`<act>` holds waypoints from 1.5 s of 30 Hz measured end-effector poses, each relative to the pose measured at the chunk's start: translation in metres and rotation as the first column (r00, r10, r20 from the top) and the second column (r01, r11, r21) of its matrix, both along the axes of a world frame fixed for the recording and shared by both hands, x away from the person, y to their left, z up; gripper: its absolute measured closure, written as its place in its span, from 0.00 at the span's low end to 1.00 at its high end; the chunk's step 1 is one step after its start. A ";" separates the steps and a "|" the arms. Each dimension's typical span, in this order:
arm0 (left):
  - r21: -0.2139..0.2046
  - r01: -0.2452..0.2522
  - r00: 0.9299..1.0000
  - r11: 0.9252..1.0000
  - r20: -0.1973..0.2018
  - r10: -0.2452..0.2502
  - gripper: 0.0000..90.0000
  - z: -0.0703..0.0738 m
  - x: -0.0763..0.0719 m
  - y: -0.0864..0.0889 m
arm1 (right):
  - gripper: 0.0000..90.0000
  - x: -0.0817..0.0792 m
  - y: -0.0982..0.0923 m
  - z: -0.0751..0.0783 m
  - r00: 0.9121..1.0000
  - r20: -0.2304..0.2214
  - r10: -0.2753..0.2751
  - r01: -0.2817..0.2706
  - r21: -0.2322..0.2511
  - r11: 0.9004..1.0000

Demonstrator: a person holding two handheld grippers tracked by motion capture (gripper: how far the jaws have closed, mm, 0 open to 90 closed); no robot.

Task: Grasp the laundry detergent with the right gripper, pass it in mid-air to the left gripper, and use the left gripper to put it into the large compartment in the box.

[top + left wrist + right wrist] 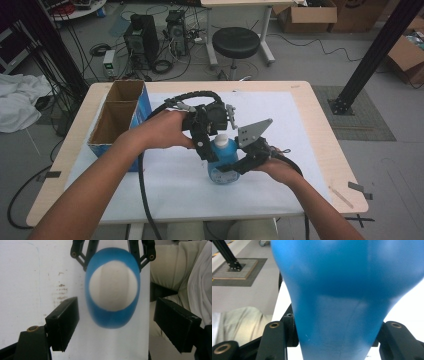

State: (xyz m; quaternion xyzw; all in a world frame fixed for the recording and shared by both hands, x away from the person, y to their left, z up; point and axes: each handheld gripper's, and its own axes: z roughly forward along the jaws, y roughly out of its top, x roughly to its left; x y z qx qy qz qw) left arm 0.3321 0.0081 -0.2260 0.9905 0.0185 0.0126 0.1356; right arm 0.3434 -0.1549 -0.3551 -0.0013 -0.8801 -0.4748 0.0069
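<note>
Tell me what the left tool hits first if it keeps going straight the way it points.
Most likely the white cap of the blue bottle: it sits centred ahead between the left tool's open jaws, not touching them. How far ahead is unclear. The right tool grips the bottle's body.

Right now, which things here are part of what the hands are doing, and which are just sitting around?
In use:
- blue bottle with white cap, upright on the table
- right gripper, shut on the bottle's body
- left gripper, open above the cap

Just lying about:
- cardboard box at the table's left
- black stool and computer towers behind the table
</note>
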 end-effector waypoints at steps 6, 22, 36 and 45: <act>0.004 0.001 1.000 1.000 0.000 -0.001 0.24 -0.004 0.003 -0.004 | 0.50 -0.001 0.001 0.000 1.000 0.015 -0.003 0.003 0.001 1.000; 0.015 0.006 1.000 1.000 -0.002 -0.006 0.24 -0.013 0.006 -0.014 | 0.50 -0.002 0.004 0.006 1.000 0.029 -0.004 0.003 0.015 1.000; 0.026 0.008 1.000 1.000 0.006 -0.008 0.25 -0.018 0.006 -0.017 | 0.50 -0.001 0.006 0.008 1.000 0.026 -0.007 0.006 0.013 1.000; 0.024 0.018 1.000 1.000 0.010 -0.018 0.29 -0.020 0.007 -0.017 | 0.50 -0.002 0.006 0.008 1.000 0.022 -0.006 0.005 0.013 1.000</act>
